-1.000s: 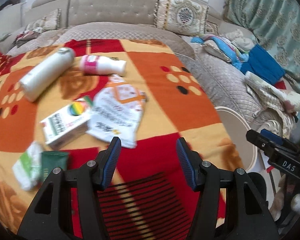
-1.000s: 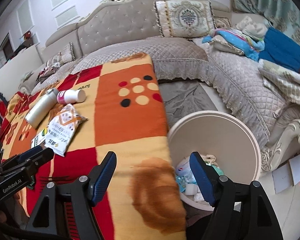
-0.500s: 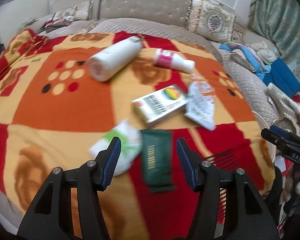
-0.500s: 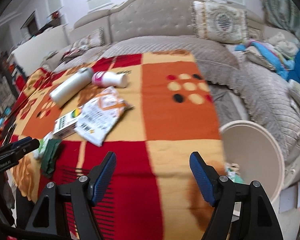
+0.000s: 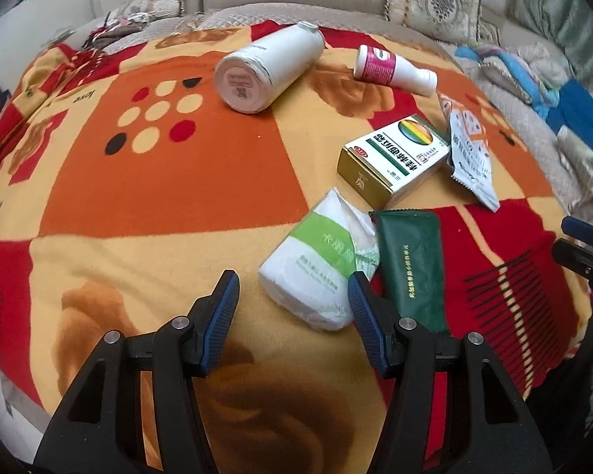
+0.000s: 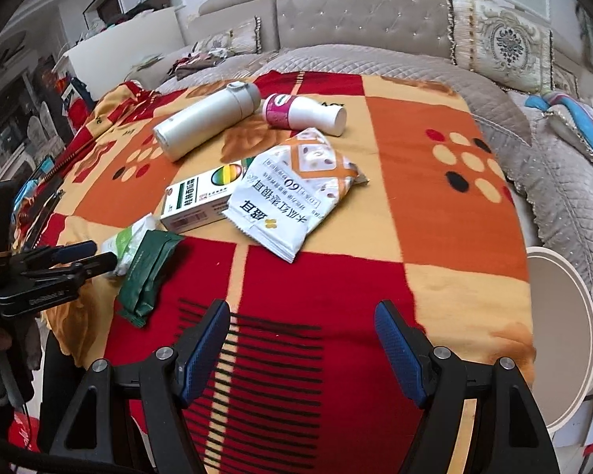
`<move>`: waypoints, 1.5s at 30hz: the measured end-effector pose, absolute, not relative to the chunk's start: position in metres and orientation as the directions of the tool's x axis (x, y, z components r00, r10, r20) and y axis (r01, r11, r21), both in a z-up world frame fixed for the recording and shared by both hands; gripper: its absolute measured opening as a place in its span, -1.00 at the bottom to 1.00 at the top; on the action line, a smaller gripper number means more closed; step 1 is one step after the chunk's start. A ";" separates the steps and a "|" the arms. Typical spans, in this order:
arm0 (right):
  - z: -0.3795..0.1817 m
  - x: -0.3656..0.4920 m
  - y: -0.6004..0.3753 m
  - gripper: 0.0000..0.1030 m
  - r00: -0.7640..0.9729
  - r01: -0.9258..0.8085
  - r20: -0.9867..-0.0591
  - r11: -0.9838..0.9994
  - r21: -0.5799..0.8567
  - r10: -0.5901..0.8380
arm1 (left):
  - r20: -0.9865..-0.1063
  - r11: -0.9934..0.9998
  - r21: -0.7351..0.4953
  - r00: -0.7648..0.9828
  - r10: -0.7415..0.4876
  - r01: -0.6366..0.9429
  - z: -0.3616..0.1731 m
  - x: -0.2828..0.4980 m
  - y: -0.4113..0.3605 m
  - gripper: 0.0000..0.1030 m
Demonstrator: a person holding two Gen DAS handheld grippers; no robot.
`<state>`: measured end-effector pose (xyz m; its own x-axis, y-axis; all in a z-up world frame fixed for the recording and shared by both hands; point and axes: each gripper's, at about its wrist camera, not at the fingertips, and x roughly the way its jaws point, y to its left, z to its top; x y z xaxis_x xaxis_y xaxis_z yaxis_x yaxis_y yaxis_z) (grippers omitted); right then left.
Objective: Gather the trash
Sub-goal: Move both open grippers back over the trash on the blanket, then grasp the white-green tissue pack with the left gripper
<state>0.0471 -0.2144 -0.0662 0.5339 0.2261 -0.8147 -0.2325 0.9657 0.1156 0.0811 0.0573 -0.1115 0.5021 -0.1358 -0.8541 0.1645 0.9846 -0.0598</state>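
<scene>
The left gripper (image 5: 292, 296) hangs with jaws apart and empty, just short of a white-green tissue pack (image 5: 322, 264). Beside it lies a green pouch (image 5: 411, 264); farther off, a box (image 5: 395, 158), snack bag (image 5: 468, 154), flask (image 5: 267, 67) and bottle (image 5: 393, 71). The right gripper (image 6: 302, 330), also apart, hovers over the blanket (image 6: 454, 205); a bin (image 6: 565, 335) stands right.
</scene>
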 end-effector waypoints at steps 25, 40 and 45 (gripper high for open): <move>-0.079 0.058 -0.169 0.43 0.410 -0.316 -0.847 0.923 0.218 0.340 | -0.862 0.994 -0.062 0.497 -0.098 0.090 -0.107 0.084 0.090 -0.35; -0.106 0.100 -0.060 0.43 0.266 -0.436 -0.875 0.860 0.265 0.405 | -0.854 0.988 -0.151 0.506 -0.125 -0.011 -0.105 0.053 0.128 -0.26; -0.107 0.098 -0.054 0.43 0.299 -0.464 -0.880 0.862 0.205 0.370 | -0.835 0.981 -0.189 0.521 -0.178 0.034 -0.099 0.050 0.126 0.18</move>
